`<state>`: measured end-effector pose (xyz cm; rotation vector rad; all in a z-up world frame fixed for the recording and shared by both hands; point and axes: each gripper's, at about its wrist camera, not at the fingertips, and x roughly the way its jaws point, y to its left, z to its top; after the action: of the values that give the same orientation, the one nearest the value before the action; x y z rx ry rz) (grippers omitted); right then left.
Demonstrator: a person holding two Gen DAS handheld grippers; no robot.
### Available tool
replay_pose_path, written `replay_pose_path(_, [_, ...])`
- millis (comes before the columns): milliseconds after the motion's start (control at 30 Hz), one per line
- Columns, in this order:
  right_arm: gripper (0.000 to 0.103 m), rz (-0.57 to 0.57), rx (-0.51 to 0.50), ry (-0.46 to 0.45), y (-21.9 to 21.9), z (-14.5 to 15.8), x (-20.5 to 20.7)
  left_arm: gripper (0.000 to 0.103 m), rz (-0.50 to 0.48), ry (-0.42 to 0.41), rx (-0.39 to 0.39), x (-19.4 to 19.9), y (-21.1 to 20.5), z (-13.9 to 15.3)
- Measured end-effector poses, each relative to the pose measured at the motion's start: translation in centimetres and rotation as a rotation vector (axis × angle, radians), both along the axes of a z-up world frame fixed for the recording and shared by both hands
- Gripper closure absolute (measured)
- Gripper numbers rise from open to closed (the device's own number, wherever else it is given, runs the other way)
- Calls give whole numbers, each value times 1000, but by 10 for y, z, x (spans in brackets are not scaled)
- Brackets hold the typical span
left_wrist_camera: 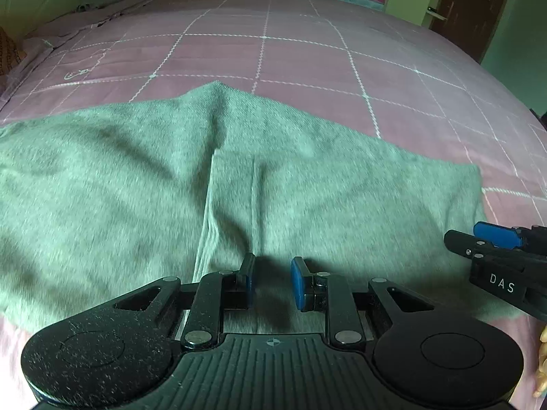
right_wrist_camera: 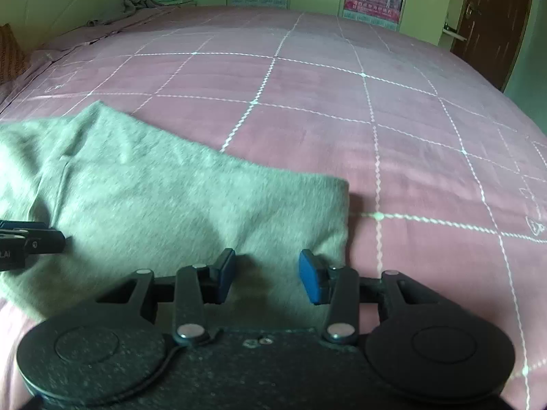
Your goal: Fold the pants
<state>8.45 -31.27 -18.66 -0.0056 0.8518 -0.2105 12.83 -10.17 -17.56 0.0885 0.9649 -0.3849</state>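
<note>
Pink checked bedding (left_wrist_camera: 307,51) covers a big bed. On it lie the grey-green pants (left_wrist_camera: 119,188), spread flat at the near edge. Left gripper (left_wrist_camera: 273,282) hovers over the cloth, its blue pads a little apart with nothing pinched. Right gripper (right_wrist_camera: 268,275), at three o'clock from it, is spread wider over the cloth's right end, holding nothing.
</note>
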Motion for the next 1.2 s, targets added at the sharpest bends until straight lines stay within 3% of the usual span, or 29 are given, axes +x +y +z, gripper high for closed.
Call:
replay_pose_path(233, [60, 44, 22, -27, 15, 13, -30, 80, 2, -8, -9, -22, 8, 5])
replay_pose_path(333, [61, 64, -15, -22, 23, 1, -42, 80, -4, -21, 5, -28, 8, 8])
replay_pose_path(533, [61, 28, 47, -27, 21, 16, -45, 80, -10, -43, 20, -34, 12, 17])
replay_pose_path(833, [53, 23, 162, -112, 36, 32, -68, 80, 111, -15, -106, -38, 69, 37])
replay_pose_path(900, [52, 34, 172, -122, 40, 36, -68, 74, 169, 2, -137, -35, 89, 38])
replay_pose_path(967, [52, 46, 178, -122, 45, 37, -65, 52, 228, 8, -163, -33, 111, 39])
replay_pose_path(1200, [50, 65, 220, -106, 62, 29, -58, 49, 342, 25, -213, -26, 166, 37])
